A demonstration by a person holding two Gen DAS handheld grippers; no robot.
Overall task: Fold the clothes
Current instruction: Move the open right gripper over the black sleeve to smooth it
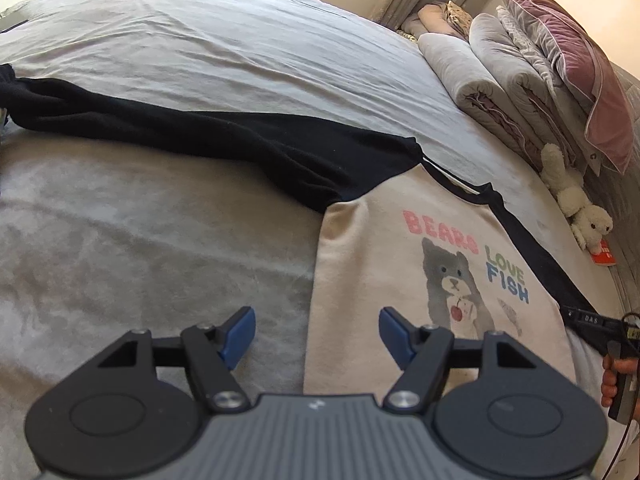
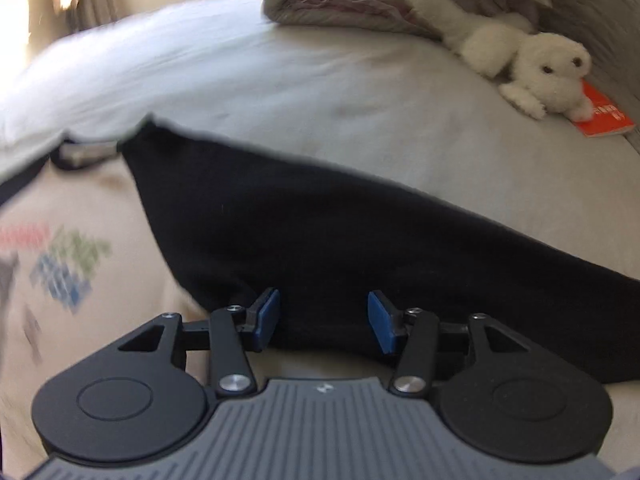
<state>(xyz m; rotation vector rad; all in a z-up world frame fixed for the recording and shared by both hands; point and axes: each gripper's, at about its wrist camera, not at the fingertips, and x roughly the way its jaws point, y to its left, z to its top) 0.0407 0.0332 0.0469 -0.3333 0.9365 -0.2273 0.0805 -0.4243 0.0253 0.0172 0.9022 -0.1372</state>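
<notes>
While the cream cotton sweatshirt with black sleeves and a printed bear [image 1: 400, 280] lies face up on the grey bed sheet [image 1: 200, 40], you hold both grippers above it and nothing is between the blue pads. On the far left, the long black left-hand sleeve [image 1: 160, 128] is stretched out flat across the bed, I think so that you can fold it in over the body in one move. Your left gripper [image 1: 316, 334] hovers just over the left side edge of the cream body, with its fingers wide apart and empty; this looks like a good place to pinch the side seam.

Going to the right, the other black sleeve [image 2: 320, 240] runs out from the shoulder, and your right gripper [image 2: 323, 320] is over its lower edge. Its fingers stand about half apart, with the sleeve cloth below them but not pressed by the pads. The right wrist view is blurred, so the exact height above the cloth is not clear.

At the far right, rolled grey blankets [image 1: 480, 80] and a dusty pink velvet pillow [image 1: 580, 60] are stacked by the headboard, with a white plush toy [image 2: 520, 60] leaning on them, its paw on a small orange booklet [image 2: 604, 118]. No basket or box is in view.
</notes>
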